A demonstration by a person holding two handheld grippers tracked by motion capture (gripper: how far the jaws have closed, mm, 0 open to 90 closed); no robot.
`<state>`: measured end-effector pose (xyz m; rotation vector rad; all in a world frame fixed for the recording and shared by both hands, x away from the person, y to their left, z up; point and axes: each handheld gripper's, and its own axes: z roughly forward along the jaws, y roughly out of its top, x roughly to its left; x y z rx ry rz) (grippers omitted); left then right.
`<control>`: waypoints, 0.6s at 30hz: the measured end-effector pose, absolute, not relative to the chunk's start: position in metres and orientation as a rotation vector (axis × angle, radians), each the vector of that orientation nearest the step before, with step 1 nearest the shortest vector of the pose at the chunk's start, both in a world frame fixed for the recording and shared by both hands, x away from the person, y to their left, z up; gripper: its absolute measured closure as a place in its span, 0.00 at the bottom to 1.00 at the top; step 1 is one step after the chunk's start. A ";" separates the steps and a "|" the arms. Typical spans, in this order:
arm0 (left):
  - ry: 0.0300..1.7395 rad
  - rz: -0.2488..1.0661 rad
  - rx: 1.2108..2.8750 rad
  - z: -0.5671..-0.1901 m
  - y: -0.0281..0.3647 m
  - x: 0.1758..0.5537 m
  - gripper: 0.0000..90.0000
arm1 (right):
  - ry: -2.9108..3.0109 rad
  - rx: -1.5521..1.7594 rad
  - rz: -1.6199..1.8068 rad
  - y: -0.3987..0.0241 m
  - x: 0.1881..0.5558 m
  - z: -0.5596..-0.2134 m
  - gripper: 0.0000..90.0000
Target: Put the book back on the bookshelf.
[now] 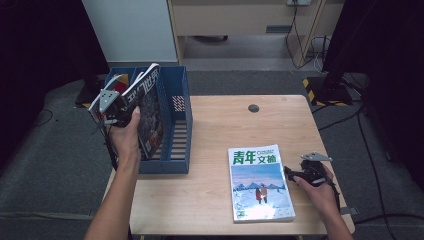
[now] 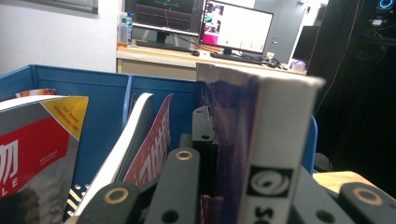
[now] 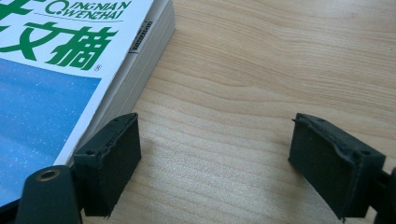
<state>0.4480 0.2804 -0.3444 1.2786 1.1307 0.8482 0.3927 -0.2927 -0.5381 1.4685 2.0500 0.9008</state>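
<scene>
My left gripper is raised over the blue file rack at the table's left edge, shut on a dark-covered magazine that stands upright and slightly tilted above a slot. In the left gripper view, this magazine's white spine is clamped between the jaws of the left gripper, with the rack's wall behind. A blue-and-white magazine lies flat at the front right of the table. My right gripper rests open just beside its right edge, and its jaws hold only bare wood beside the magazine.
Other magazines stand in the rack: a red-and-white one and a grey-and-red one. The wooden table has a round cable hole at the back. A desk with monitors stands beyond the rack.
</scene>
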 end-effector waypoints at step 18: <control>1.125 0.876 1.287 -0.355 0.277 0.448 0.90 | 2.050 1.469 0.901 -0.293 0.393 -0.538 0.18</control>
